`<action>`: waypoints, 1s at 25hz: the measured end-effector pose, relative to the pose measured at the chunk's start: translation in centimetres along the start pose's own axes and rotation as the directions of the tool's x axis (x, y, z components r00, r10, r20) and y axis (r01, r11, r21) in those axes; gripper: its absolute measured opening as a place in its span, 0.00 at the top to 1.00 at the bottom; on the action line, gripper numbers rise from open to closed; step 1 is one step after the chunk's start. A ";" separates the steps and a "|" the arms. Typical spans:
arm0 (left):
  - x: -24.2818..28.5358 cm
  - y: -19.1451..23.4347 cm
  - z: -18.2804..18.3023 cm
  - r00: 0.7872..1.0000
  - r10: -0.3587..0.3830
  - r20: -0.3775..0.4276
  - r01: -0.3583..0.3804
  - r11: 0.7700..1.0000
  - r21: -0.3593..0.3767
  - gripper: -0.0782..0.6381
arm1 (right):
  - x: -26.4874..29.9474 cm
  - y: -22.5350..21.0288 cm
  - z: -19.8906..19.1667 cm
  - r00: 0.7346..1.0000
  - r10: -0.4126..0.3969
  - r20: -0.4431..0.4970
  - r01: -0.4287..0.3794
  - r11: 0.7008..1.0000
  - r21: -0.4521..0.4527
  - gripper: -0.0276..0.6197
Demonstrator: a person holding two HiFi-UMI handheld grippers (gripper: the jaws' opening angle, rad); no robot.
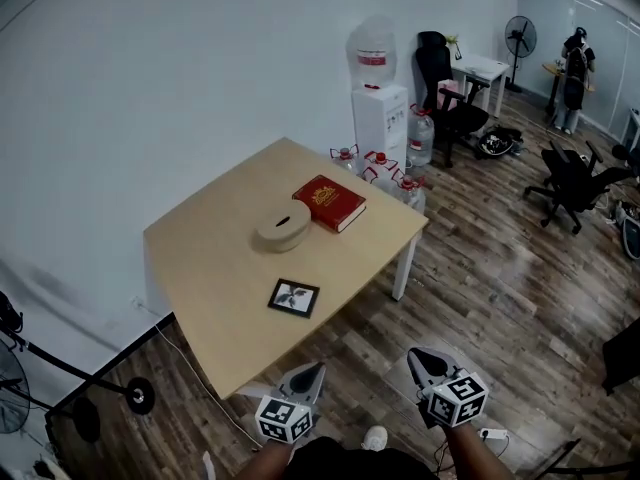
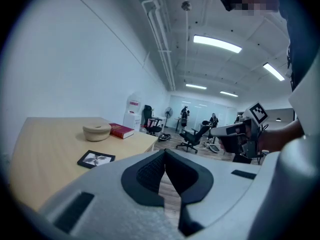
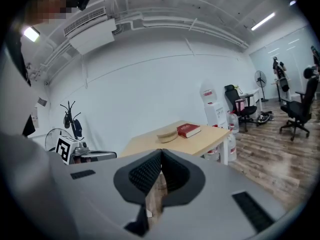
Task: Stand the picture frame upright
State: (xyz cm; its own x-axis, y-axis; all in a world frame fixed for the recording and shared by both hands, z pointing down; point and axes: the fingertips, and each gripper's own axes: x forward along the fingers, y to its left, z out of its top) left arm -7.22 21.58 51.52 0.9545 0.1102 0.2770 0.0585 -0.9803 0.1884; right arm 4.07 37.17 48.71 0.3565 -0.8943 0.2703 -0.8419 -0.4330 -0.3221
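Note:
A small black picture frame (image 1: 294, 297) with a pale print lies flat on the light wooden table (image 1: 215, 268), near its front edge; it also shows at the left of the left gripper view (image 2: 96, 158). My left gripper (image 1: 308, 373) is held low in front of the table edge, shut and empty, with its jaw tips meeting (image 2: 164, 152). To its right, over the wooden floor, my right gripper (image 1: 419, 360) is shut with nothing in it (image 3: 160, 153). Both are well short of the frame.
A round beige lidded box (image 1: 284, 226) and a red book (image 1: 329, 203) sit farther back on the table. A water dispenser (image 1: 380, 103) with several bottles stands behind it. Office chairs (image 1: 570, 180) and a person (image 1: 576, 64) are at the far right. A fan base (image 1: 140, 395) is at left.

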 end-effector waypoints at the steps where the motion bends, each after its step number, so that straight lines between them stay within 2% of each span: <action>1: -0.1 0.1 -0.1 1.000 0.012 0.000 -0.012 1.000 -0.005 0.89 | 0.5 0.0 0.2 1.000 0.017 -0.005 -0.017 1.000 -0.005 0.94; 6: -0.3 1.7 -0.3 0.997 0.071 0.010 -0.070 0.997 -0.030 0.89 | 4.5 0.8 1.5 0.994 0.109 -0.001 -0.109 0.993 0.037 0.94; 10: 0.2 4.4 0.2 0.995 0.103 0.019 -0.101 0.993 -0.052 0.89 | 9.0 2.3 2.6 0.984 0.175 -0.021 -0.174 0.985 0.014 0.94; 20: 4.3 13.4 3.3 0.987 0.147 0.069 -0.143 0.988 -0.065 0.89 | 20.8 2.5 4.7 0.977 0.199 -0.074 -0.196 0.979 0.050 0.94; 25: 5.3 16.6 5.5 0.985 0.146 0.096 -0.141 0.988 -0.064 0.89 | 26.0 3.9 4.2 0.958 0.246 -0.147 -0.242 0.969 0.048 0.94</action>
State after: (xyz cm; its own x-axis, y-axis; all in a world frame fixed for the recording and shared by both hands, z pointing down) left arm 0.43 5.00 50.99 0.9764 -0.0507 0.2099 -0.0953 -0.9735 0.2079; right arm 11.76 11.72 50.72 0.0747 -0.9468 0.3130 -0.8825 -0.2089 -0.4213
